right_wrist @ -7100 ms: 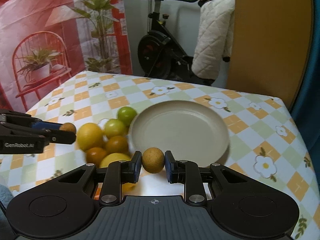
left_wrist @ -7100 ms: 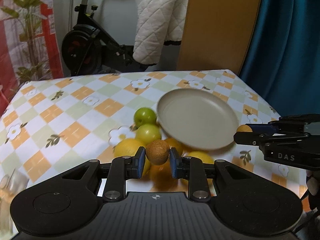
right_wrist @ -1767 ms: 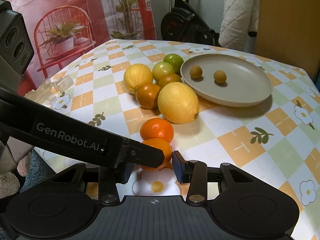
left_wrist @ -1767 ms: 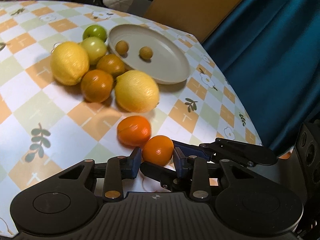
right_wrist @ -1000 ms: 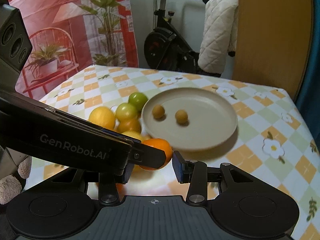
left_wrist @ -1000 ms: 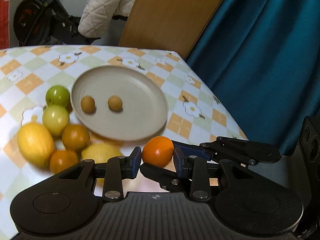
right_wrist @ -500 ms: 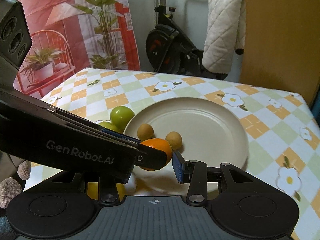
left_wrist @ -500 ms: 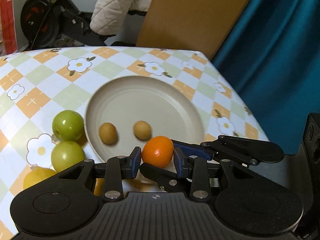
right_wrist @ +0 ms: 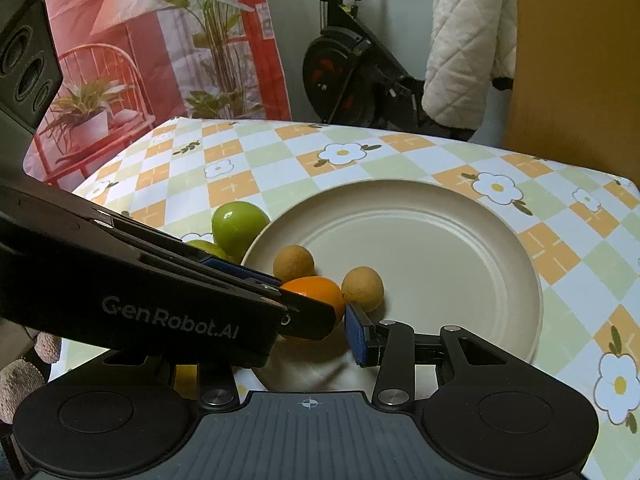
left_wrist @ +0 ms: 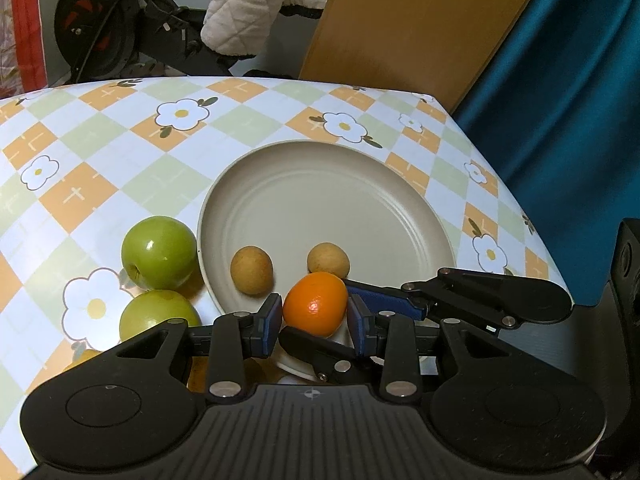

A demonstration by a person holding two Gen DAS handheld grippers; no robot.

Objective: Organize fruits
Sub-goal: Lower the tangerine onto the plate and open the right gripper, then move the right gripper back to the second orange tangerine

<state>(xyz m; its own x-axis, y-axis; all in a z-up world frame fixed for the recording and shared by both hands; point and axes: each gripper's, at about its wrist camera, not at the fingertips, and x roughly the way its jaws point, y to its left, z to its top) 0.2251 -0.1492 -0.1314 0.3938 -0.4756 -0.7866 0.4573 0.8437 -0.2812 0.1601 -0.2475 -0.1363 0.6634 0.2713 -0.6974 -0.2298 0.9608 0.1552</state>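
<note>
A small orange (left_wrist: 316, 304) sits between the blue pads of my left gripper (left_wrist: 315, 318), which is shut on it. My right gripper (right_wrist: 316, 332) reaches in from the right, crosswise, and is closed on the same orange (right_wrist: 316, 292); its left finger is hidden behind the left gripper's finger (right_wrist: 240, 304). The orange hangs low over the near part of the beige plate (left_wrist: 340, 208), close to two small brown round fruits (left_wrist: 251, 270) (left_wrist: 328, 260). I cannot tell whether it touches the plate (right_wrist: 440, 248).
Two green apples (left_wrist: 159, 252) (left_wrist: 158, 316) lie on the checked tablecloth just left of the plate. The table's edge and a teal curtain (left_wrist: 560, 120) are at the right. Behind the table are an exercise bike (right_wrist: 352, 72) and a wooden board (left_wrist: 420, 24).
Both grippers have carried the orange forward and lower, from the table's near side to over the plate. The lemons and other oranges have slipped out of view below.
</note>
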